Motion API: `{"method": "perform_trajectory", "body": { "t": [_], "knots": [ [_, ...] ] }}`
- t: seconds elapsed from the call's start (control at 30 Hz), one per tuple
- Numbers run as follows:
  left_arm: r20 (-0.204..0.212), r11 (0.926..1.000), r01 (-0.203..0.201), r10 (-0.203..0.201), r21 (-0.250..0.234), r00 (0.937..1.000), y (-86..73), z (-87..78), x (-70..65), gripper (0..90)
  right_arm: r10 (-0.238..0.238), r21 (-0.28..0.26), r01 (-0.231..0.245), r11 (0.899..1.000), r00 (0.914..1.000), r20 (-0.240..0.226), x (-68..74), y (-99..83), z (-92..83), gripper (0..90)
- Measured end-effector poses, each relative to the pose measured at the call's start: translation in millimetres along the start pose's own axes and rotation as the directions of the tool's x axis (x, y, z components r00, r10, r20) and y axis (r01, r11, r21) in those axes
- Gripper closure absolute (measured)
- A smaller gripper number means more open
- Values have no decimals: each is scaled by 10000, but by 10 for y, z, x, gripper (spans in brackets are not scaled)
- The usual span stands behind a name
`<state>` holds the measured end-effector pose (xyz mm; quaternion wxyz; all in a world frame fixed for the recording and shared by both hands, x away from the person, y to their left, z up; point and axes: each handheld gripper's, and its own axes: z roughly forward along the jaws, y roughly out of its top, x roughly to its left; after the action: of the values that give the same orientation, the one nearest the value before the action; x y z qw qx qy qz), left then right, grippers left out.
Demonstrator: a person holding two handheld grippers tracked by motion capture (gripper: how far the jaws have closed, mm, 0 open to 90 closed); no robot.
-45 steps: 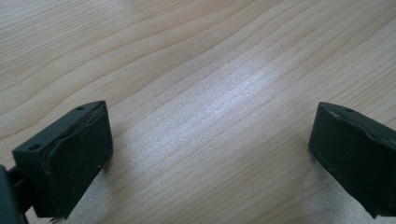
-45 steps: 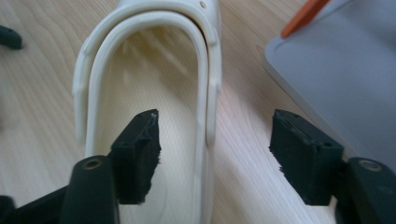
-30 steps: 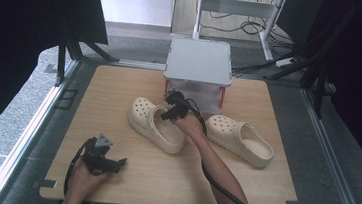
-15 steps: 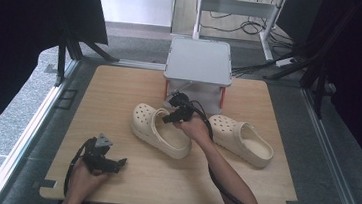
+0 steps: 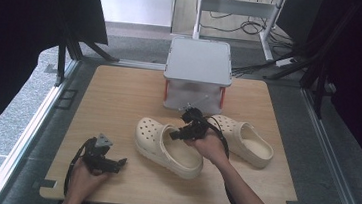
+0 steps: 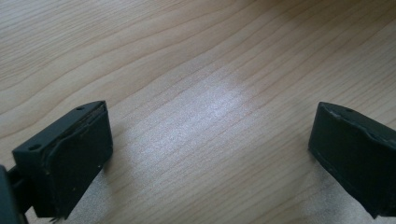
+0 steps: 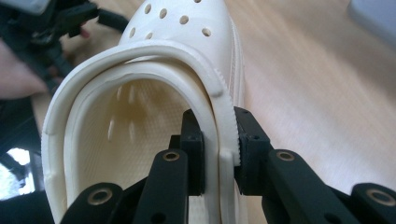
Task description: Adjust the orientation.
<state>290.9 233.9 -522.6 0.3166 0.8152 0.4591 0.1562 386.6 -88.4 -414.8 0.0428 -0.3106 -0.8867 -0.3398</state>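
We count two cream clogs: our right gripper (image 5: 180,133) clamps one clog (image 5: 164,148); the other clog (image 5: 245,141) lies beside it. Our left gripper (image 5: 120,162) gapes empty.

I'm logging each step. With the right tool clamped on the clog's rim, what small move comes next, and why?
Probably carry the clog a little farther toward the other clog: the right tool pinches its side wall firmly, and the pair lies apart, unaligned.

Wood table (image 5: 119,96), grey carpet floor (image 5: 12,116) — black curtains (image 5: 27,7) at both sides, metal stand (image 5: 238,7) with cables (image 5: 236,24) behind, daylight.
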Motion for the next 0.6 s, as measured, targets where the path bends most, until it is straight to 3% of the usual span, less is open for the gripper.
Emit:
{"method": "perform_trajectory", "body": {
  "t": [0.4, 0.47, 0.6],
  "knots": [
    [14, 10000, 37, -37, 2, 10000, 0, 0, -2, 0, 154, -173, -159, 9997, 9994, -300, 275, -610, -111, 762],
    [12, 10000, 42, -42, 4, 10000, 1, 0, -3, 0, -25, -205, 19, 9998, 9995, -303, 322, -685, -93, 762],
    [-12, 10000, 29, -29, 20, 10000, 1, -1, -4, 0, -694, -11, 695, 9976, 9974, 196, 408, -798, -25, 760]
  ]
}}
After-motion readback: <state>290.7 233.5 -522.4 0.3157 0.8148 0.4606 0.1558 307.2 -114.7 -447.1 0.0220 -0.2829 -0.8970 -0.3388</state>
